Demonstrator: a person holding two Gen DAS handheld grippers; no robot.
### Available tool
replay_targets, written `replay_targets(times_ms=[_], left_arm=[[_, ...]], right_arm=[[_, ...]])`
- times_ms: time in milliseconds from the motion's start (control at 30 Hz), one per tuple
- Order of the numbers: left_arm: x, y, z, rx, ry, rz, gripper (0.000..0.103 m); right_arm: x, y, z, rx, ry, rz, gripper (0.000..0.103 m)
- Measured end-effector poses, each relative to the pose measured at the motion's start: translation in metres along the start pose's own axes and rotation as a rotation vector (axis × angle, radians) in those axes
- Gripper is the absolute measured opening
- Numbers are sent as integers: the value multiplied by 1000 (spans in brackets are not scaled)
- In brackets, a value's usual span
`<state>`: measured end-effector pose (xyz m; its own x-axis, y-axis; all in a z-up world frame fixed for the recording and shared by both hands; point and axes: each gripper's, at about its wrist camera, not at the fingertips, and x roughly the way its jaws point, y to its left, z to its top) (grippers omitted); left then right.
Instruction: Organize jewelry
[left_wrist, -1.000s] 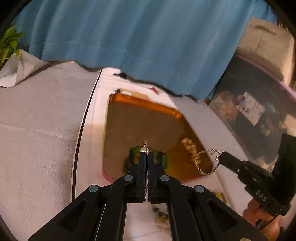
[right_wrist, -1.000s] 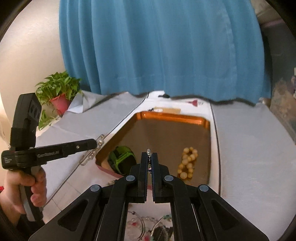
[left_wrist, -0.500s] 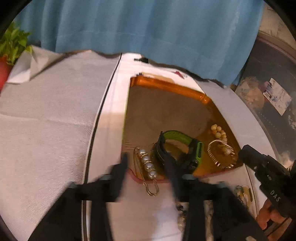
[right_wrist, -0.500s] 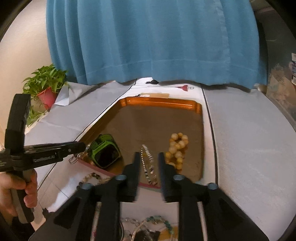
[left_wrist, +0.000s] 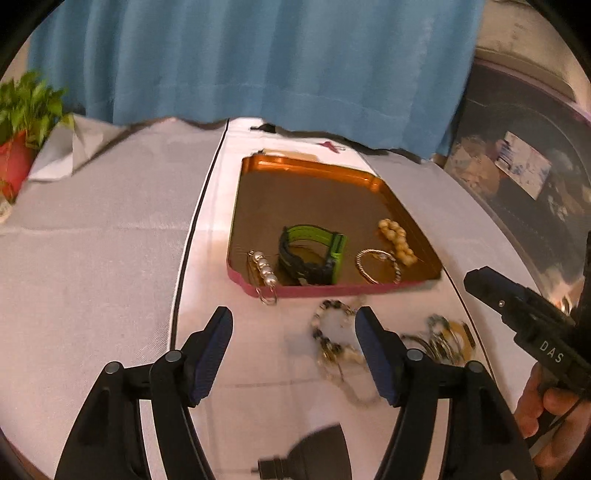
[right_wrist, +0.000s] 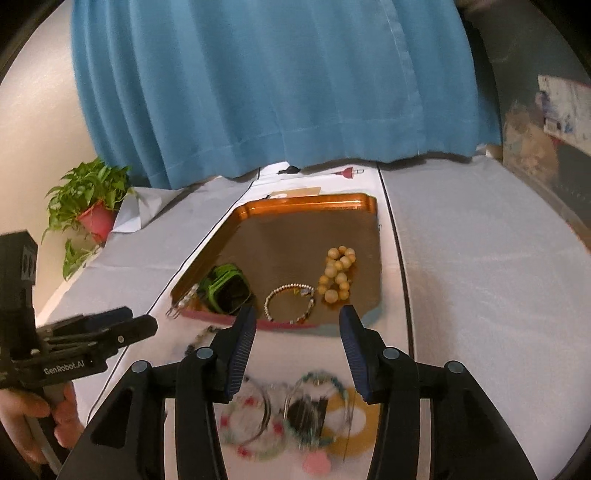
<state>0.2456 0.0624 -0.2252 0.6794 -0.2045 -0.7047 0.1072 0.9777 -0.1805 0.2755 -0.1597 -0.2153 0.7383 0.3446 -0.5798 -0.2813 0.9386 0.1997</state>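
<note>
An orange tray (left_wrist: 317, 170) (right_wrist: 306, 205) on the white table holds a green-and-black watch (left_wrist: 312, 254) (right_wrist: 227, 291), a pearl clip (left_wrist: 264, 275) hanging over its near rim, a silver chain bracelet (left_wrist: 376, 266) (right_wrist: 290, 302) and a tan bead bracelet (left_wrist: 397, 240) (right_wrist: 336, 275). My left gripper (left_wrist: 293, 343) is open and empty above a dark beaded bracelet (left_wrist: 332, 332) in front of the tray. My right gripper (right_wrist: 297, 347) is open and empty above a pile of loose bracelets (right_wrist: 288, 417).
A blue curtain (right_wrist: 277, 85) hangs behind the table. A potted plant (right_wrist: 92, 206) stands at the far left. A black object (left_wrist: 314, 458) lies at the table's near edge. More loose jewelry (left_wrist: 439, 339) lies right of the dark bracelet.
Both grippers opened and pulled back from the tray. The left one let go of the pearl clip, the right one let go of the silver chain bracelet; both pieces now lie in the tray.
</note>
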Motion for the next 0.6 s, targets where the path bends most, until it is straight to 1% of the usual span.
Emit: replay_targets(times_ms=[100,167,200,267,300,433,500,600], left_arm=[[-16,-8,-8,26,-15,-11,65],[-27,-11,-14,18,-17,-27,65],[-32,-13,-17,7,-9,-38,65],[-45,-18,-20,-4,-3,-58,65],[-55,-21,-22,-7,-9,-56,65],[-102,-34,-32,-4,-42,-62,65],[-129,-42,-39,18,-58,-57,67],[-164,-51,-44,33,-93,-42,73]], right_arm=[[-20,9,-12,-44,-21,-29,48],[-35,12,-19,-48,-40,-38,48],[-44,13,-23,-38,-48,-29,48],[-56,17,-27,-27,-37,-21,48],[-66,21,-27,-27,-31,-31,48],[-114,33,-28,-32,-55,-50,48],[-146,40,-29,-27,-69,-60,48],[-188,52,-34,-39,-76,-74,48]])
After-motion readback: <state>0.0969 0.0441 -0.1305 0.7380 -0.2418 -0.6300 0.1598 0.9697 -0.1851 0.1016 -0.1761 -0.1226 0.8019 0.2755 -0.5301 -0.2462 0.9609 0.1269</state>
